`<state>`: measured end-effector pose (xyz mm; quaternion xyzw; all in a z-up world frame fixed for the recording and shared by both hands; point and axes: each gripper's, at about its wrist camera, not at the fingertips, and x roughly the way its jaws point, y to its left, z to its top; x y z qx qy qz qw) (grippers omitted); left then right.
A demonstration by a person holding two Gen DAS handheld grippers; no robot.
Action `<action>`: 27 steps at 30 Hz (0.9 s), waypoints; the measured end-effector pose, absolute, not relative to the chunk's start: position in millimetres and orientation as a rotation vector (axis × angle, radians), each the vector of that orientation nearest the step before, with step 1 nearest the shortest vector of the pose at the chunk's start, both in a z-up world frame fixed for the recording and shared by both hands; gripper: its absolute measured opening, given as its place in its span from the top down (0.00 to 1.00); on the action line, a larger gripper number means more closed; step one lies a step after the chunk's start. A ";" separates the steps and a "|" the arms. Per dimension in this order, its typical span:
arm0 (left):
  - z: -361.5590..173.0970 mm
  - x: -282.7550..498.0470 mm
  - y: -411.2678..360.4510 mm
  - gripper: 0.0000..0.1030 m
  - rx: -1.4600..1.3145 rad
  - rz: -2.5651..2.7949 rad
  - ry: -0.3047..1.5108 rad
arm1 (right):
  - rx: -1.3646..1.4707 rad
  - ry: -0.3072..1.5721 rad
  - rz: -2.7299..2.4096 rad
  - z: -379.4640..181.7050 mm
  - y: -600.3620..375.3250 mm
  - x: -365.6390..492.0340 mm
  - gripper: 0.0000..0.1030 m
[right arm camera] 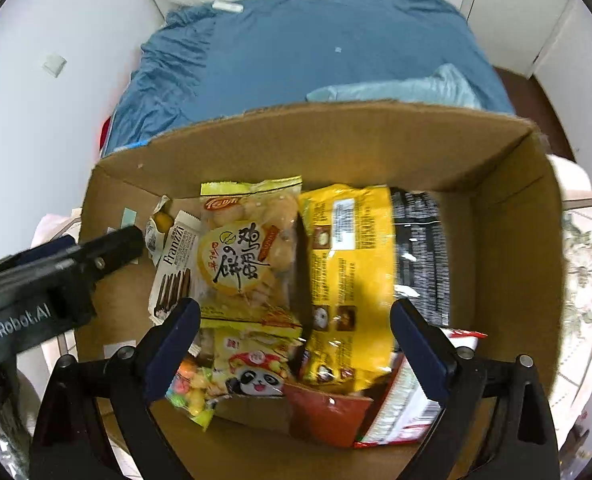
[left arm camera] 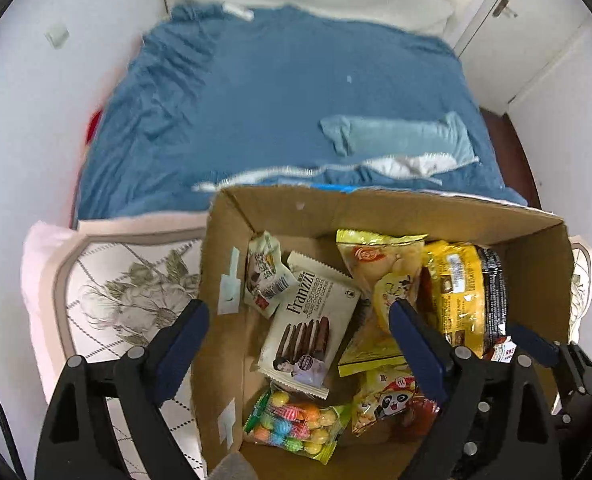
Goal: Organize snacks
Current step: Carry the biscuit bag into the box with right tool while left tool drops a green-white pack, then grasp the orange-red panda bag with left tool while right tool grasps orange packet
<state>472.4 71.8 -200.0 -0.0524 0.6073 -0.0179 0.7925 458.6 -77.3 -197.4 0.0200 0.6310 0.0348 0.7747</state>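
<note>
An open cardboard box [left arm camera: 528,248] [right arm camera: 336,148] holds several snacks. Among them are a white Franzzi cookie packet [left arm camera: 308,328] [right arm camera: 176,264], a bag of coloured candy balls [left arm camera: 296,424], a panda packet [right arm camera: 256,376], a yellow biscuit bag [right arm camera: 244,256] and a large yellow-and-black bag [left arm camera: 464,292] [right arm camera: 352,272]. My left gripper [left arm camera: 298,308] hangs open above the box's left wall, one finger outside it, nothing between the fingers. My right gripper [right arm camera: 294,306] stands open over the yellow bags, holding nothing. A red-and-white packet [right arm camera: 400,408] lies under its right finger.
The box rests on a floral pillow [left arm camera: 128,292] at the foot of a bed with a blue sheet [left arm camera: 296,92]. A light blue cloth [left arm camera: 400,136] lies on the bed. White walls close in on the left and white cupboard doors [left arm camera: 536,40] on the right.
</note>
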 end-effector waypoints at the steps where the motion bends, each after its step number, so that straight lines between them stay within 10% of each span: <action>1: -195.4 467.0 71.3 0.11 -0.111 -0.037 1.287 | 0.035 1.348 0.073 -191.9 -79.8 451.9 0.04; 27: -90.9 271.4 61.0 0.11 -0.050 0.014 0.931 | 0.000 1.063 0.028 -92.5 -115.1 296.6 0.03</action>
